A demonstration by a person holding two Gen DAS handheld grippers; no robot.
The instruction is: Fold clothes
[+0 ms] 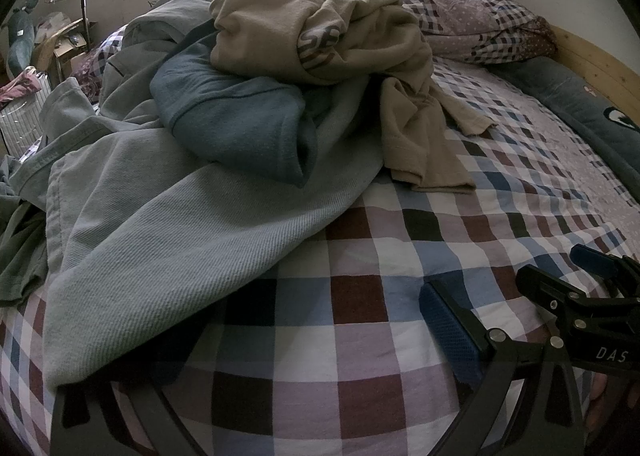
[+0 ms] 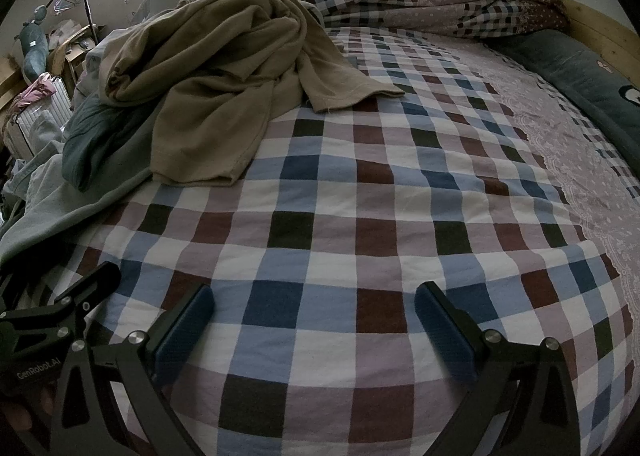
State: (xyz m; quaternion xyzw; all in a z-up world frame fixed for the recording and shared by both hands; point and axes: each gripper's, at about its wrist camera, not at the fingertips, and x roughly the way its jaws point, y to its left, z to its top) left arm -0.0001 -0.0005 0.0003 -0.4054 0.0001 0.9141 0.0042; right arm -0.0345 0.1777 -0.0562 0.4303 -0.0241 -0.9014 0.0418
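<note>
Holding both claws spread and empty, my right claw (image 2: 314, 320) should pinch the beige shirt's (image 2: 224, 68) hem ahead-left, lifting slowly.

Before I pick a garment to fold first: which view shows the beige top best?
The right wrist view: the beige top spreads open, its hem showing. The left wrist view shows it bunched atop the pile, printed lettering visible.
</note>
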